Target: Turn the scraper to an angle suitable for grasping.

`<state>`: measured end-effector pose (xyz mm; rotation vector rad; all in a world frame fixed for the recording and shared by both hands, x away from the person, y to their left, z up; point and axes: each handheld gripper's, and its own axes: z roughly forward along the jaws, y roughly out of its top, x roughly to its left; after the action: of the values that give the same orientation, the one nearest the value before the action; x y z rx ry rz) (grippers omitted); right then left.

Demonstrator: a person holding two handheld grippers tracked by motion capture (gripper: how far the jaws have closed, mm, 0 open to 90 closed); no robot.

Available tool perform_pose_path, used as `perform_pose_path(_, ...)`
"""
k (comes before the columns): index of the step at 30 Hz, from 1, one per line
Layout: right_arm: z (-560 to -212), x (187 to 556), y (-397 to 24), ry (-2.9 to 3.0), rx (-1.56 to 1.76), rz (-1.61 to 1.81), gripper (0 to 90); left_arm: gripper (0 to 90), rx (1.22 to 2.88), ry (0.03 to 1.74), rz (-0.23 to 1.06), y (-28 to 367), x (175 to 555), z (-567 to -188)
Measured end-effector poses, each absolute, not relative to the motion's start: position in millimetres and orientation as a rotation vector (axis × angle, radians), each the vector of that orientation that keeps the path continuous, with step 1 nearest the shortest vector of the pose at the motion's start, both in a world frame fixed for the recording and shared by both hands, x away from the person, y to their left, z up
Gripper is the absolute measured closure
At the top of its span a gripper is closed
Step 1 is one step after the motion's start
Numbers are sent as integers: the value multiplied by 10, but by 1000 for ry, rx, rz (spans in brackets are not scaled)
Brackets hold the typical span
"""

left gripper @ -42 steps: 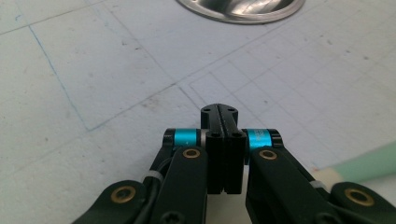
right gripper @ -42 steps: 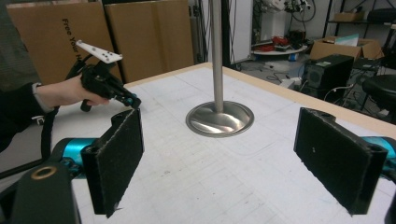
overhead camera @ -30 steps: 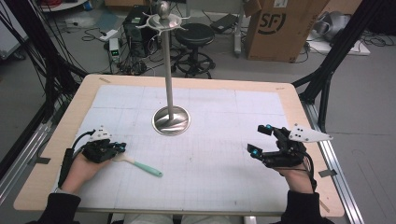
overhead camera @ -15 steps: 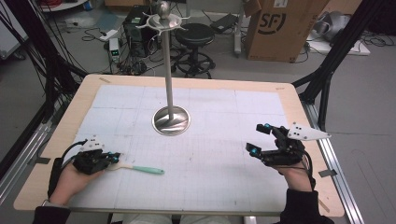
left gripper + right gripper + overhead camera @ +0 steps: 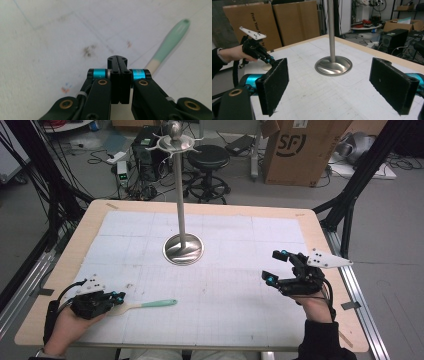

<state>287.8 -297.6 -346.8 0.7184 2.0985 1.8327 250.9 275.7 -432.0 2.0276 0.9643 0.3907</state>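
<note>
The mint-handled spatula point(image 5: 145, 305) lies flat near the front-left corner of the tabletop point(image 5: 90, 227), its long axis running roughly parallel to the front edge — cream blade end toward the left edge, green handle tip pointing toward the middle. The left hand-held gripper point(image 5: 119, 297) sits right at the blade end, its jaws pressed fully together with nothing between them; in the left gripper view the closed tips point(image 5: 117, 60) rest just beside the spatula point(image 5: 170, 41), which slants away to the upper right of that view. Whether the tips touch the blade I cannot tell. So the tool lies straight ahead of the left hand-held gripper and slightly to one side, lengthwise in line with it, and the left hand point(image 5: 70, 322) is by far the nearer.

The right hand-held gripper point(image 5: 276, 266) hovers near the right edge, well apart from the spatula, its padded jaws spread wide and empty, facing across the tabletop toward the steel stand point(image 5: 333, 37).

That stand point(image 5: 182, 247) rises from a round polished base just behind the middle of the tabletop, its pole topped with hooks and a ball. A white gridded mat point(image 5: 235, 310), lightly stained, covers the wooden top. Beyond the far edge are a stool point(image 5: 207, 157), a cardboard box point(image 5: 295, 150), loose cables and black frame legs.

To take the tool, I judge the left jaws must first open, then close across the blade or neck.
</note>
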Motion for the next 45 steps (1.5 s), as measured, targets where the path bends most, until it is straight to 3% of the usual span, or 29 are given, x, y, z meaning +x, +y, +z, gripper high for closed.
perform_pose_path(3, -3476, 2891, -2963, 2111, 717, 1824, 148, 898, 2004, 887, 358, 2658, 2453, -4265)
perform_pose_path(14, -3480, 2901, -2980, 2107, 721, 1831, 148, 897, 2203, 672, 266, 2144, 2326, -4438)
perform_pose_path(28, -3494, 2900, -2905, 2139, 716, 1794, 148, 897, 2146, 769, 352, 2080, 2616, -4484)
perform_pose_path(37, -3514, 2892, -2899, 2149, 718, 1787, 148, 893, 2076, 769, 310, 2202, 2631, -4362)
perform_pose_path(40, -3510, 2884, -2916, 2145, 715, 1790, 148, 862, 2036, 759, 302, 2303, 2634, -4238)
perform_pose_path(45, -3507, 2870, -2950, 2140, 723, 1781, 148, 644, 1996, 695, 328, 2388, 2630, -4026)
